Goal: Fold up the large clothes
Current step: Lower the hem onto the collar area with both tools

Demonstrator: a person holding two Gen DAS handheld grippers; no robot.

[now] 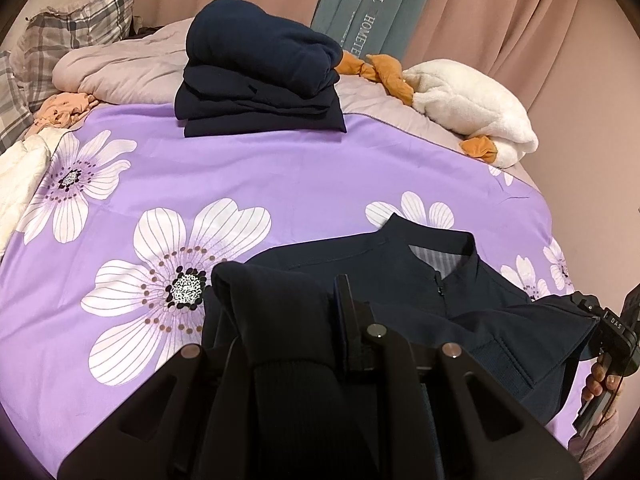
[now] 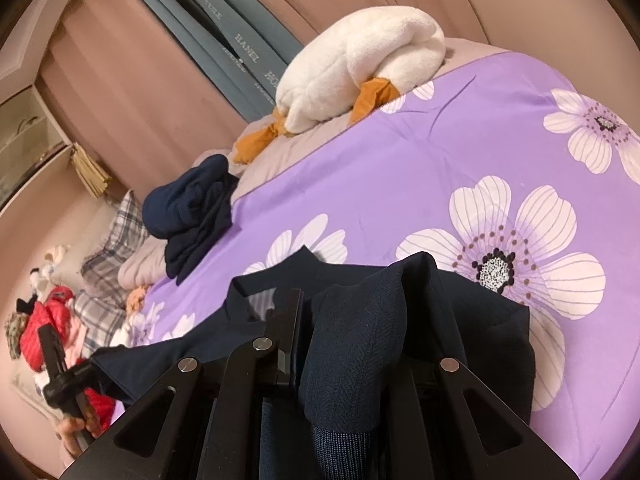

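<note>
The navy jacket (image 1: 460,280) lies on the near part of the purple flowered bedspread (image 1: 280,176), collar pointing away from me and front side up, so the stand collar and its striped lining face me. I hold it by the ribbed hem end: my left gripper (image 1: 340,320) is clamped narrow on a bunch of dark cloth, the ribbing draped over the finger (image 1: 350,312) nearest the middle, and my right gripper (image 2: 304,320) is pinched the same way on the opposite hem corner. Both hem corners are raised above the body of the jacket while the collar and shoulders rest flat on the bed; I judge this is so I can carry the lower part up toward the collar and lay it down as one fold. Holding both corners at once keeps the hem edge stretched straight between my two hands. Well beyond the jacket sits a stack of folded dark clothes (image 1: 260,76), at the far edge of the spread, likely where this one goes next. A white plush goose (image 1: 472,112) lies beside the stack, clear of my work.
</note>
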